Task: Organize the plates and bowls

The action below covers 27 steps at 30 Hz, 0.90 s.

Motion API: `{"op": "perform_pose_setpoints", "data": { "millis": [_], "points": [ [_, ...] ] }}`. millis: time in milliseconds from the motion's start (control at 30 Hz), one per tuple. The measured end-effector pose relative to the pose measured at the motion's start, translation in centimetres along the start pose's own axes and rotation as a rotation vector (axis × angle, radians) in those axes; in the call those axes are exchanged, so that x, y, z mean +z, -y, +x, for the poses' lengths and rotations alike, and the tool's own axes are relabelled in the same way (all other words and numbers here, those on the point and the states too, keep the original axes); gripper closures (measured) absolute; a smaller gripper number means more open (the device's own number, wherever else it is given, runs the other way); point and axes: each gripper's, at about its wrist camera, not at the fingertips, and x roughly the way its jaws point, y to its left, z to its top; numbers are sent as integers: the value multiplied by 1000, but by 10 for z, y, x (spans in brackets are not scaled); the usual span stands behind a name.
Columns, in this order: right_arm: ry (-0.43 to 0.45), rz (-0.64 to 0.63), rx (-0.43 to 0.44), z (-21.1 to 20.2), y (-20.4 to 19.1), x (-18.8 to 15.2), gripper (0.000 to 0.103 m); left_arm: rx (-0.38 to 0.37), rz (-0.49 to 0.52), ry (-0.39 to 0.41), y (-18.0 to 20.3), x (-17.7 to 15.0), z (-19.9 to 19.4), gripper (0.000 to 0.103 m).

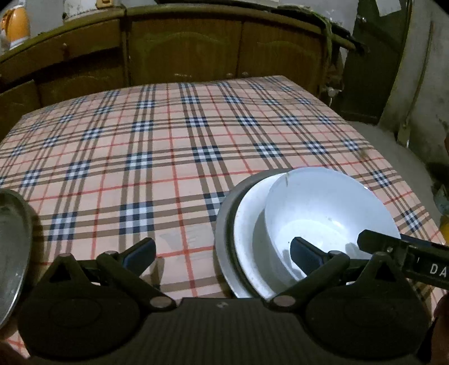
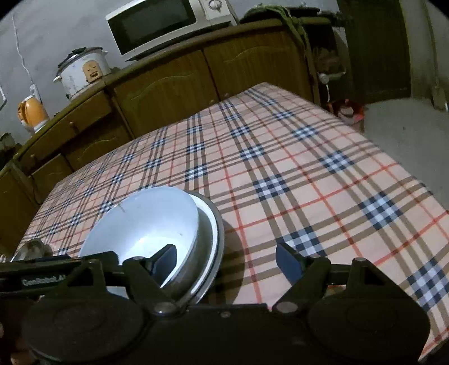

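A white bowl (image 1: 322, 205) leans tilted inside a white plate (image 1: 247, 224), which sits in a grey metal dish (image 1: 224, 221) on the plaid tablecloth (image 1: 168, 154). My left gripper (image 1: 221, 252) is open wide just in front of this stack; its right finger overlaps the bowl's near side and its left finger is over bare cloth. In the right wrist view the white bowl (image 2: 146, 221) and metal dish (image 2: 216, 233) lie low on the left. My right gripper (image 2: 227, 262) is open, with its left finger over the bowl and the dish's rim between the fingers, untouched.
A second metal plate (image 1: 11, 238) shows at the far left edge. Wooden cabinets (image 2: 168, 92) run behind the table, carrying a microwave (image 2: 162, 25), a rice cooker (image 2: 81, 73) and an orange kettle (image 2: 32, 112). The table's right edge (image 2: 378, 146) drops to a grey floor.
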Motion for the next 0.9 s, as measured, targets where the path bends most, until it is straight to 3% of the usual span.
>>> {"op": "perform_pose_setpoints", "data": {
  "millis": [267, 533, 667, 833, 900],
  "points": [
    [-34, 9, -22, 16, 1, 2, 11, -36, 4, -27, -3, 3, 16, 0],
    [-79, 48, 43, 30, 3, 3, 11, -115, 6, -29, -5, 5, 25, 2],
    [-82, 70, 66, 32, 3, 3, 7, -188, -6, -31, -9, 7, 31, 11],
    [-87, 91, 78, 34, 2, 5, 7, -285, -31, -29, -9, 7, 35, 34],
    [-91, 112, 102, 35, 3, 5, 7, -310, -54, -38, -9, 9, 37, 36]
  ]
}}
